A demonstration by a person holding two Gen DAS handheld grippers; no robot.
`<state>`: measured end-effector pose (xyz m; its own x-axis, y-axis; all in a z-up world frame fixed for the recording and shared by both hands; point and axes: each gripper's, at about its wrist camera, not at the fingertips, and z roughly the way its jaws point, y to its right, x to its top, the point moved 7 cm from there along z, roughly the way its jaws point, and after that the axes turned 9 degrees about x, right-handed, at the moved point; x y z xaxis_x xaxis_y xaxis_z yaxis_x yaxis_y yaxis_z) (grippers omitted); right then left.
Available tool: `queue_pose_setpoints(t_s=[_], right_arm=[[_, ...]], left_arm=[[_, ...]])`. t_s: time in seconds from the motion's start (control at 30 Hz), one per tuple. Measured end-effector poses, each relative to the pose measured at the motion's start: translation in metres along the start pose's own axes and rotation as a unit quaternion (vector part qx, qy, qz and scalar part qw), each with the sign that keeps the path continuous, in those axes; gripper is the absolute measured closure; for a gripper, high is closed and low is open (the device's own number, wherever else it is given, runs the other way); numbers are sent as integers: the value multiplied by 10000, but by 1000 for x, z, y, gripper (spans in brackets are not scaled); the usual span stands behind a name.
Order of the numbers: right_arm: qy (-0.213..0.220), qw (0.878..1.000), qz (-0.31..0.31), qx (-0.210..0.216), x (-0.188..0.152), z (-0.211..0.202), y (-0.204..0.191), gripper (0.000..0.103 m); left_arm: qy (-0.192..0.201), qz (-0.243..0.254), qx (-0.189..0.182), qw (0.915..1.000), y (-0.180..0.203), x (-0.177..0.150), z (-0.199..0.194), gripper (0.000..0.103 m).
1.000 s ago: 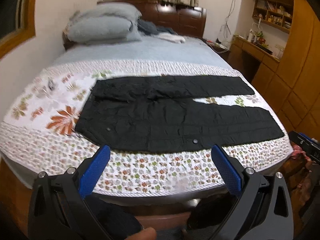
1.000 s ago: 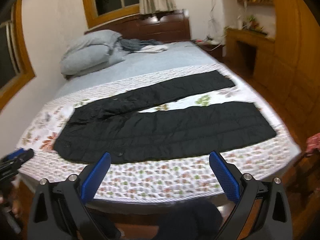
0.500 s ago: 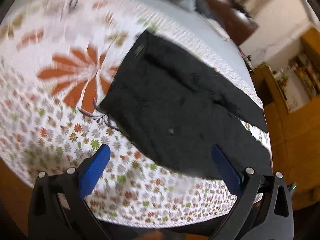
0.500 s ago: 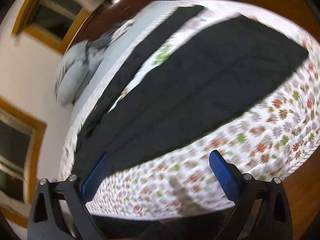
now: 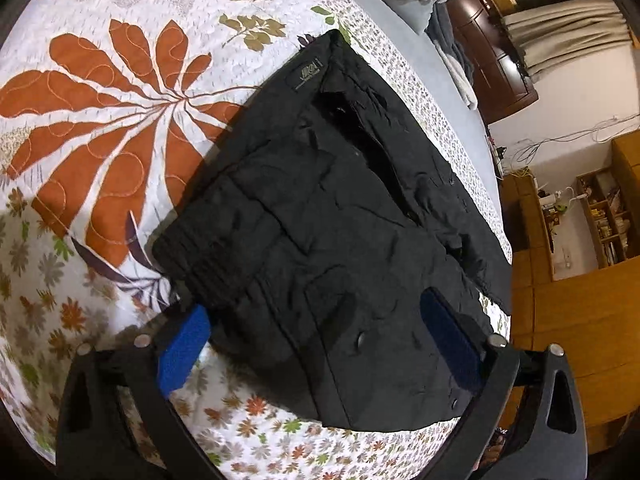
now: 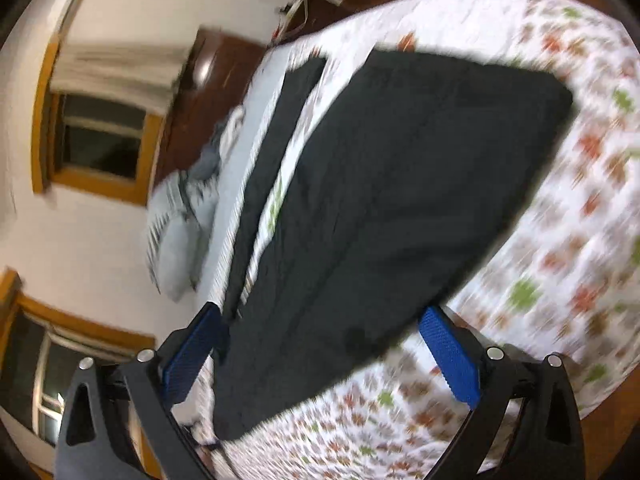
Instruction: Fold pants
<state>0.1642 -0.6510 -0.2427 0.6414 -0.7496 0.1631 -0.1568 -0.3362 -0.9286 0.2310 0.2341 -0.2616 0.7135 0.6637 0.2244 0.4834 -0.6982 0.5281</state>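
We saw the black pants (image 5: 340, 216) lying flat on the bed's floral quilt (image 5: 100, 128), long axis running across the bed, waistband toward our left, legs toward our right. The fabric looked matte and creased. Our left hand-held gripper (image 5: 316, 344) was closing around the waistband corner; our right hand-held gripper (image 6: 320, 348) stood wide over a leg.

Pants (image 6: 380, 200) blurred (quilt (image 6: 560, 280) too) — motion.
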Motion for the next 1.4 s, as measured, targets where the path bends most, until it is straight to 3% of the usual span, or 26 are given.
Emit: queue_pose_setpoints(t_s=[0.13, 0.23, 0.33, 0.4, 0.47, 0.5, 0.53, 0.57, 0.6, 0.63, 0.73, 0.87, 0.97, 1.17, 1.23, 1.3, 1.37, 1.4], right_arm=[[283, 9990, 271, 232, 28, -17, 14, 3], [470, 9974, 398, 381, 41, -23, 21, 3], [594, 9951, 578, 538, 52, -23, 27, 3], [614, 9947, 611, 554, 55, -17, 28, 3], [679, 9950, 505, 529, 57, -14, 25, 3], [695, 9959, 374, 448, 57, -12, 22, 11], [660, 9967, 305, 367, 54, -12, 23, 32], [572, 9976, 261, 291, 51, -8, 22, 48], [453, 9983, 310, 193, 48, -3, 25, 74], [396, 9985, 356, 137, 46, -1, 27, 93], [380, 9990, 247, -57, 41, 1, 23, 96], [233, 9997, -55, -92, 27, 1, -7, 97], [11, 9998, -163, -152, 10, 5, -18, 97], [-600, 9965, -251, -518, -38, 21, 1, 97], [-722, 9929, -284, -901, -42, 27, 21, 92], [-844, 9930, -123, -819, -41, 30, 24, 85], [-990, 9918, -141, -796, -37, 24, 13, 64], [-987, 9904, -273, -932, -32, 17, 7, 50]], left_arm=[[94, 96, 577, 9982, -9, -3, 3, 44], [121, 138, 578, 9982, -13, -2, 2, 41], [160, 73, 334, 9993, -10, -1, 3, 20], [215, 180, 572, 9980, -2, -2, 7, 18], [316, 215, 789, 9961, 1, -3, 8, 23], [398, 163, 1001, 9941, -2, -4, 6, 39], [428, 86, 1084, 9931, -6, -4, 4, 55], [425, -52, 1054, 9935, -12, -5, 2, 62], [381, -147, 949, 9946, -16, -5, 0, 78], [279, -269, 776, 9962, -19, -6, -2, 86], [243, -359, 760, 9962, -18, -5, -17, 92], [145, -458, 720, 9962, -27, 0, -49, 93], [42, -454, 889, 9950, -48, -6, -65, 93], [-51, -793, 1062, 9912, -106, -10, -74, 88], [-102, -748, 992, 9922, -111, -9, -66, 78], [-104, -522, 955, 9940, -106, -9, -67, 73], [-39, -326, 1021, 9942, -101, -9, -78, 49], [141, -158, 1217, 9923, -100, -6, -93, 28]])
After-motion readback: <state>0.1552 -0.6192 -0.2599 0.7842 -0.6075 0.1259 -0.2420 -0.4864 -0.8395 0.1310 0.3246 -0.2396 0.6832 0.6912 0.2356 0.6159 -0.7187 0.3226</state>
